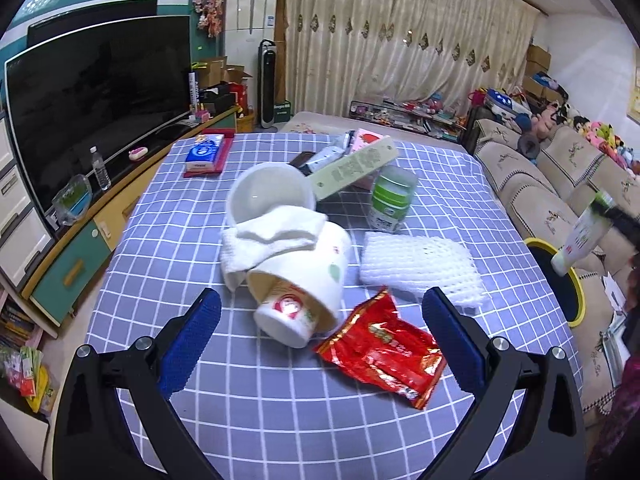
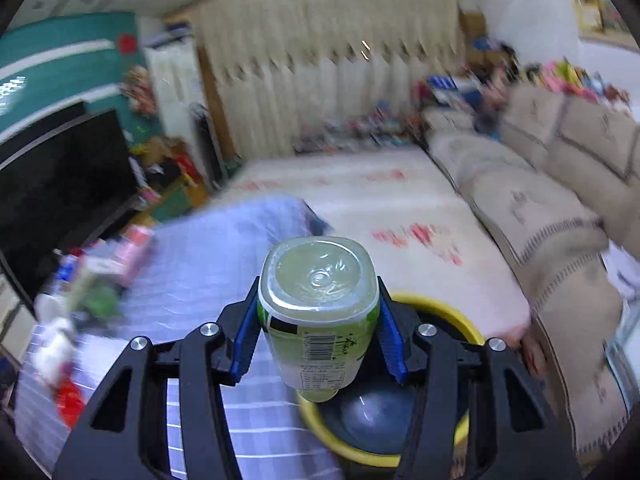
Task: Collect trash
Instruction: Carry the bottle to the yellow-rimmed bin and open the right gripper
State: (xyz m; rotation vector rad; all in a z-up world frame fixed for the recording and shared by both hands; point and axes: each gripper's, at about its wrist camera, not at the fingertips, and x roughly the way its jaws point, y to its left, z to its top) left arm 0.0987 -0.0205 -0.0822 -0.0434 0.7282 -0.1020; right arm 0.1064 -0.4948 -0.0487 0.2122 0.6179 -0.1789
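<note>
My left gripper (image 1: 320,316) stands open low over the checked table (image 1: 280,408). Between its blue pads lie a tipped paper cup (image 1: 298,292) under a white cloth (image 1: 272,240) and a red snack wrapper (image 1: 384,350). A white foam net (image 1: 420,266) lies just beyond the right pad. My right gripper (image 2: 318,320) is shut on a green-labelled plastic bottle (image 2: 318,312), bottom toward the camera, held above a yellow-rimmed bin (image 2: 400,420). In the left wrist view that bottle (image 1: 584,236) hangs over the bin (image 1: 560,280) at the table's right edge.
Farther back on the table sit a white bowl (image 1: 268,196), a green-capped jar (image 1: 390,202), a long pale box (image 1: 354,168) and a blue tissue pack (image 1: 206,152). A sofa (image 1: 560,184) runs along the right; a TV (image 1: 92,104) and cabinet stand left.
</note>
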